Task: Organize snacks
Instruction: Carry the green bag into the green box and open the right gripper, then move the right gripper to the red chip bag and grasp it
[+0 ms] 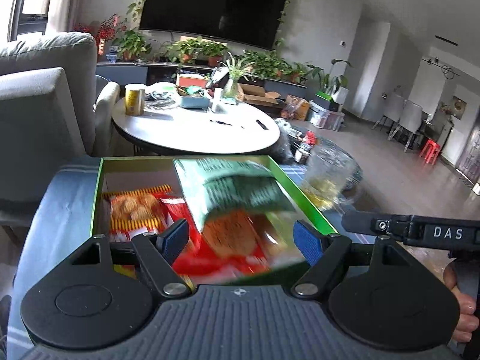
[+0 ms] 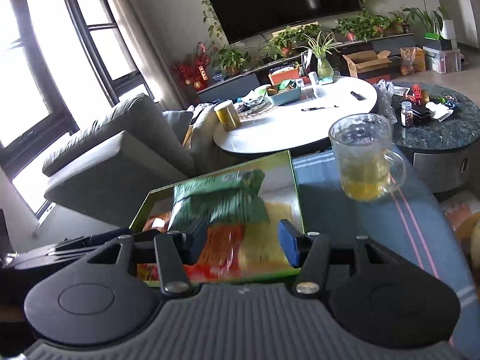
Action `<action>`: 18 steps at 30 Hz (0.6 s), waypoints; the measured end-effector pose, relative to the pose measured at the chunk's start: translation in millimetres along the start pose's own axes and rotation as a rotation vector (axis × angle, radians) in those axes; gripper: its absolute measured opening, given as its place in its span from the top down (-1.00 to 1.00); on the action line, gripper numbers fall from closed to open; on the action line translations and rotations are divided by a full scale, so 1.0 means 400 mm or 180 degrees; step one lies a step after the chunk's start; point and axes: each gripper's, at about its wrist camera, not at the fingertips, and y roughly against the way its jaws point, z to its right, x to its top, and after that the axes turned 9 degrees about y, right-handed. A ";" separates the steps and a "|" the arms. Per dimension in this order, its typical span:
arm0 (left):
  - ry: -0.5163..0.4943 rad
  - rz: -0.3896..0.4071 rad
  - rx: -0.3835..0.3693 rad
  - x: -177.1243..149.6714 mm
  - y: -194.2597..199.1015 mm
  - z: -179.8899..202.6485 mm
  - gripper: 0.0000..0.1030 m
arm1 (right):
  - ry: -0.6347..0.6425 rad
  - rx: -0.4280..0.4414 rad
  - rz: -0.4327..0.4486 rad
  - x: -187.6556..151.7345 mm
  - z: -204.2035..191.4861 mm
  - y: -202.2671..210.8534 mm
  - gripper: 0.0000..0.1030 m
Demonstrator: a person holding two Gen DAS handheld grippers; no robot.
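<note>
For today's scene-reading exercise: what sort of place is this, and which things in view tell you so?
Most likely a home living room. A large wall-mounted television hangs above a low cabinet lined with potted plants, a grey sofa sits by the window, and a round white coffee table holds everyday clutter.

The white letters "DAS" stand on the black body of the right tongs [image 1: 420,231], seen from the left wrist. The print on the green packet [image 1: 237,189] and the red packets [image 1: 135,210] is too blurred to read.
</note>
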 end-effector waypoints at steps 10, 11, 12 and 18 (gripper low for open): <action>0.0084 -0.0191 -0.0147 -0.113 0.088 0.022 -0.45 | 0.0011 0.0053 -0.0163 -0.096 -0.026 0.104 -0.12; 0.0094 -0.0202 -0.0151 -0.120 0.095 0.024 -0.45 | 0.0003 0.0065 -0.0180 -0.102 -0.028 0.110 -0.13; 0.0098 -0.0209 -0.0154 -0.128 0.103 0.026 -0.45 | 0.0001 0.0073 -0.0196 -0.114 -0.032 0.118 -0.13; 0.0082 -0.0266 -0.0246 -0.178 0.148 0.046 -0.45 | -0.0091 0.0025 -0.0291 -0.171 -0.023 0.169 -0.13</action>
